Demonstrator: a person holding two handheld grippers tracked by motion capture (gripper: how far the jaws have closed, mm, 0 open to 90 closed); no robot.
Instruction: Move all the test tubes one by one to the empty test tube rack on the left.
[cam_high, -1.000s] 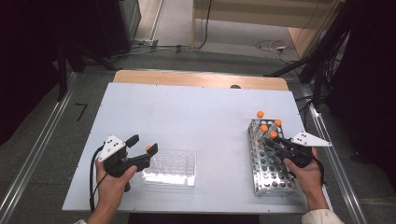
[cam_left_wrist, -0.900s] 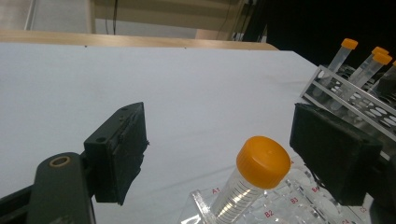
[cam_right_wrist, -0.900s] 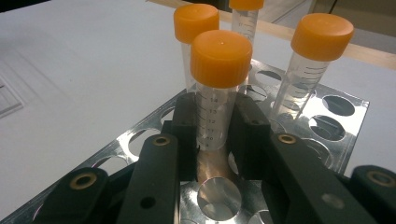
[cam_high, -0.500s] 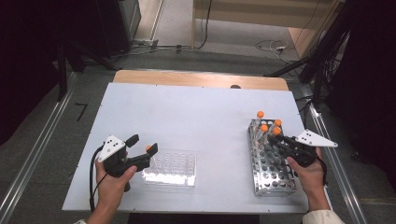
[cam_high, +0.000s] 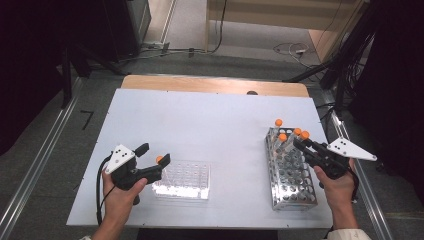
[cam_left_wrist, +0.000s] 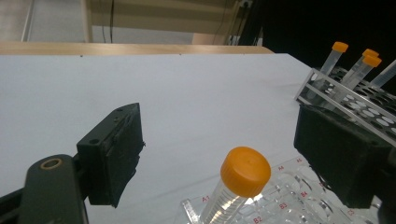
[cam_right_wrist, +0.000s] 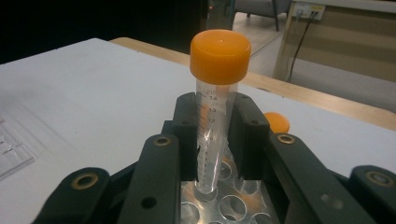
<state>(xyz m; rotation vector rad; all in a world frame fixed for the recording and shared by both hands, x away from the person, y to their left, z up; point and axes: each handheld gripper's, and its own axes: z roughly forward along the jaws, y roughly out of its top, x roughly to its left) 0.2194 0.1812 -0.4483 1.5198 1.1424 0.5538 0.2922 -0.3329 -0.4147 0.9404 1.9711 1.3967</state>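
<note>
Two grippers are working: the right gripper (cam_right_wrist: 215, 135) is clamping an orange-capped tube (cam_right_wrist: 215, 112) above the metal rack (cam_high: 290, 175), while the left gripper (cam_left_wrist: 224, 154), jaws just opening, is standing wide around another tube (cam_left_wrist: 236, 186) in the clear rack (cam_high: 185, 180).

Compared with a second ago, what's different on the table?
The right gripper, shut on an orange-capped tube, has lifted it partway out of the metal rack. The left gripper has opened slightly around the tube in the clear rack. Both racks stayed put.
</note>
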